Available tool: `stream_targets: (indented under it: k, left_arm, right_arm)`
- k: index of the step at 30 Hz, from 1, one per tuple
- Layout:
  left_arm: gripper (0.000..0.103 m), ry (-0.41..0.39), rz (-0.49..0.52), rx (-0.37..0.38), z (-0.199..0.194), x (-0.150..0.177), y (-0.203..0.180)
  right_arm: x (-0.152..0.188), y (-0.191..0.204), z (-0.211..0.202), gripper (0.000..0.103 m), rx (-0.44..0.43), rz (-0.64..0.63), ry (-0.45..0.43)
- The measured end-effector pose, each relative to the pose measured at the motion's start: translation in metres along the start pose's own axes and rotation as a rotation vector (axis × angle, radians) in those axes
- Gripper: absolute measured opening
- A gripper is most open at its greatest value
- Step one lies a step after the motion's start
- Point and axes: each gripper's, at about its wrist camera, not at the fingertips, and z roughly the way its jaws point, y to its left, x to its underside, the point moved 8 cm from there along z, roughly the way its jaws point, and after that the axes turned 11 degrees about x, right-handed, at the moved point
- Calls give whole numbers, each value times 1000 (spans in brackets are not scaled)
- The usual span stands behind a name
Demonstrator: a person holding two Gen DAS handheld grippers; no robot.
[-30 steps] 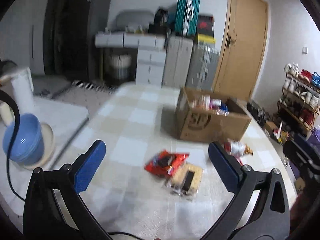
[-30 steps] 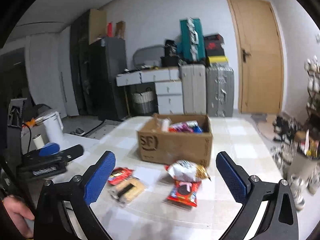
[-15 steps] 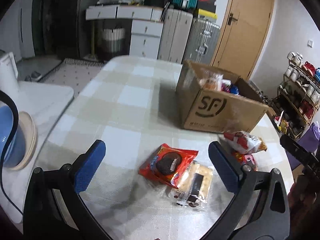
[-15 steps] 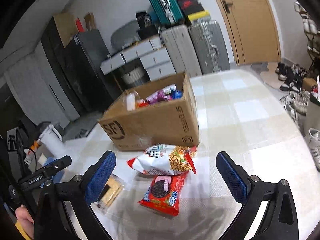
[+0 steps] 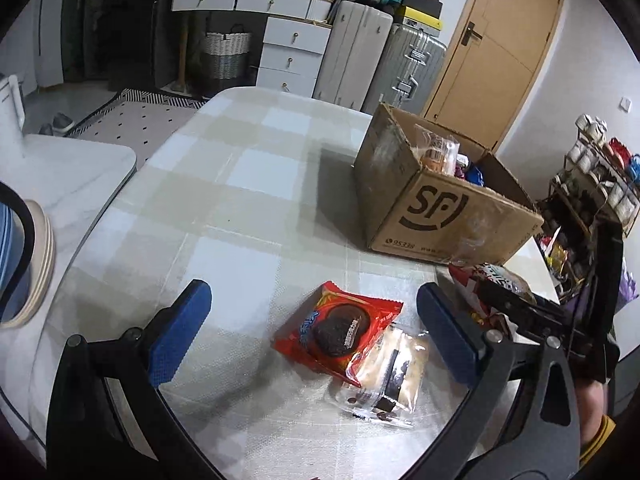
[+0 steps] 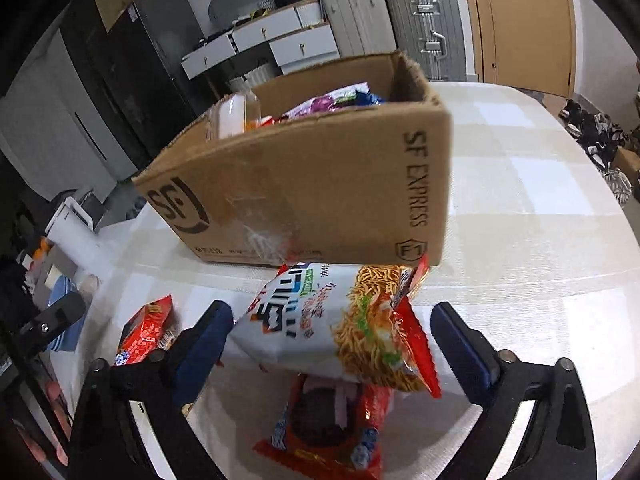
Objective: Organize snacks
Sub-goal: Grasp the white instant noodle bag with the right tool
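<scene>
A: Cardboard box (image 6: 304,184) is sitting on the checked table (image 5: 248,216), already holding several packets – a clear tub and purple and blue wrappers are showing over its rim.

B: So part of the sorting is looking done. What is remaining outside?

A: Four packets are lying on the table in front of the box: a noodle bag (image 6: 344,324) resting partly on a red cookie pack (image 6: 324,424), plus a second red cookie pack (image 5: 338,330) and a clear-wrapped biscuit pack (image 5: 386,376) overlapping it.

B: Tool states?

A: Right gripper (image 6: 328,344) is closing, with the noodle bag sitting between its blue pads; the left pad is looking close to the bag, but contact is not clearly showing, so I am not calling it grasped yet. Left gripper (image 5: 312,332) is hovering wide and released over the second cookie pack, gripping nothing.

B: Judgement?

A: Roughly midway; four items are awaiting transfer
</scene>
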Motion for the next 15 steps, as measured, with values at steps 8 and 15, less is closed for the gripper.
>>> stream_targets:
  k: [8,15]
  left_arm:
    - [103,11,-42,13,0,2,9]
    - [103,18,-61,-2,1,5,15]
  right_arm:
    - [7,3,-1,78,-32,1,9]
    - [12,-13,-14,61,-50,29,-1]
